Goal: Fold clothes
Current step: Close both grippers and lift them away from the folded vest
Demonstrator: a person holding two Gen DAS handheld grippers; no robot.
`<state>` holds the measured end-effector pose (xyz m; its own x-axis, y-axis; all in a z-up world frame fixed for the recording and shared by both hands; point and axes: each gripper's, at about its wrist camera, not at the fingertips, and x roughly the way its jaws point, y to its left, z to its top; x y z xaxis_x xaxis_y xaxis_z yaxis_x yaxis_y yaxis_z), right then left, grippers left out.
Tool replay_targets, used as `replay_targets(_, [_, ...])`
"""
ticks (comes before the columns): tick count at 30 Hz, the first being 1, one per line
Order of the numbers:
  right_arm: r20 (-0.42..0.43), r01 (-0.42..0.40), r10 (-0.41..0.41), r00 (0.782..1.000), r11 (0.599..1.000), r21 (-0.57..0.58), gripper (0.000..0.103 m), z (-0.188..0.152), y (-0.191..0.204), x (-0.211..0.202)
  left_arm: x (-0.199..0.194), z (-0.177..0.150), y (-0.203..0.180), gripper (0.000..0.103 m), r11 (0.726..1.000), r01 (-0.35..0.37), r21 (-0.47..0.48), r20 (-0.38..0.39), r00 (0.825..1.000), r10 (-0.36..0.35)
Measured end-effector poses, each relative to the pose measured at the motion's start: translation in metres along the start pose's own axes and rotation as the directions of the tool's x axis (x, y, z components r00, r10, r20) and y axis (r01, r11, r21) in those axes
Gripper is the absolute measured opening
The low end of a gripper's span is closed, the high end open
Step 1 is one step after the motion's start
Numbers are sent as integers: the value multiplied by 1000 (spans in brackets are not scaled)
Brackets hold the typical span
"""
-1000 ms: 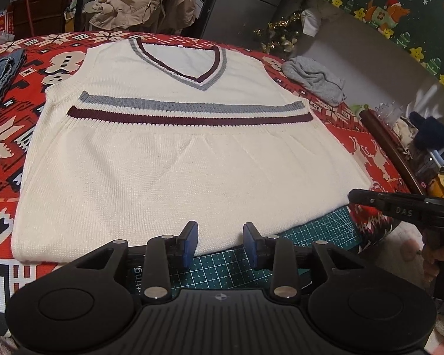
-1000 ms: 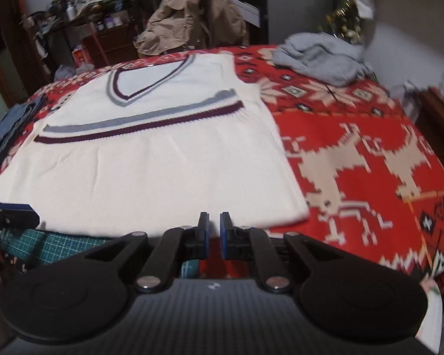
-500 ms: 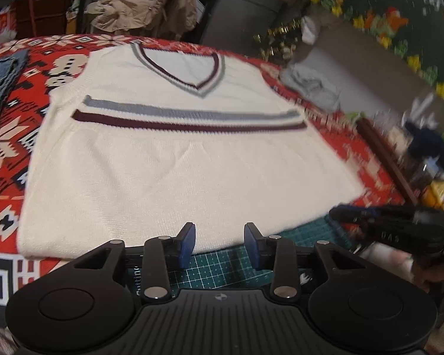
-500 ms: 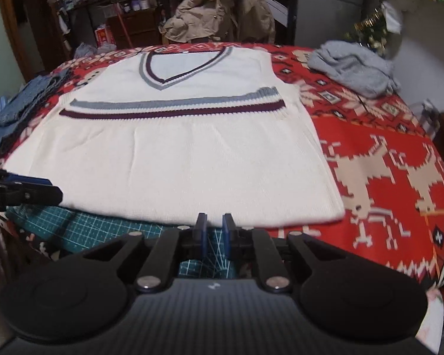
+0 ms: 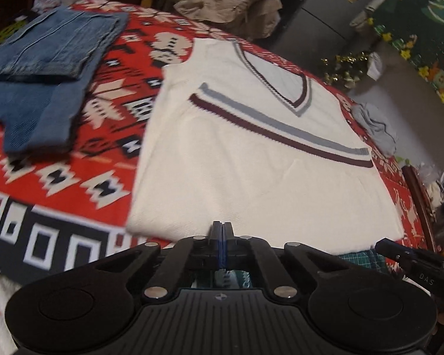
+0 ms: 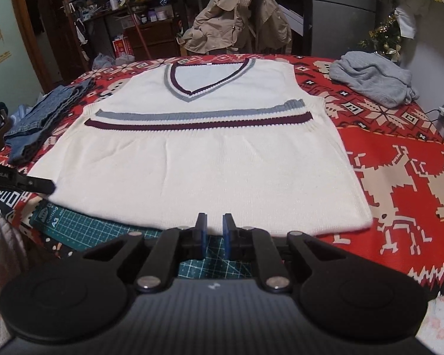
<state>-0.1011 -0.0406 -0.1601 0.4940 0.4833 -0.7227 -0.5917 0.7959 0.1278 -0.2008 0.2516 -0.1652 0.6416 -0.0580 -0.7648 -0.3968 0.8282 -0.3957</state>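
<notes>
A red patterned cloth point(image 6: 399, 171) covers the surface, giving a broad flat bed for folding, and on it a cream sleeveless knitted vest point(image 6: 204, 159) lies spread face up and fully opened out, its V-neck toward the far edge and its hem toward the person, overlapping a green cutting mat point(image 6: 83, 224) at the near edge; laid flat like this, the hem corners and side edges are all within reach. The vest shows a grey and maroon trim round the neck and two matching bands across the chest, with only faint creases below them. A blue denim garment point(image 5: 53, 68), already folded, sits well apart to the left, and a crumpled grey garment point(image 6: 373, 80) lies at the far right, seemingly kept clear of the working area. The left tongs point(image 5: 222, 238) hover just short of the hem near its left corner, pressed together on nothing, while the right tongs point(image 6: 213, 233) wait at mid-hem, slightly spread and empty
</notes>
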Motion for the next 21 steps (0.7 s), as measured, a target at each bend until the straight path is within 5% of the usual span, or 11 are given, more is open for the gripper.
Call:
replay_targets(5, [-2, 0, 0, 1000, 1000, 26, 12, 1, -7, 2, -10, 1, 1, 3, 999, -45, -15, 20, 999, 45])
replay_targets(10, [-7, -1, 1, 1000, 1000, 28, 12, 0, -6, 4, -9, 16, 1, 5, 999, 10, -42, 65, 998, -7])
replay_targets(14, [-8, -1, 1, 1000, 1000, 20, 13, 1, -4, 4, 3, 19, 8, 5, 996, -89, -26, 30, 996, 89])
replay_targets(21, [-18, 2, -1, 1000, 999, 45, 13, -1, -9, 6, -16, 8, 27, 3, 990, -111, -87, 33, 993, 114])
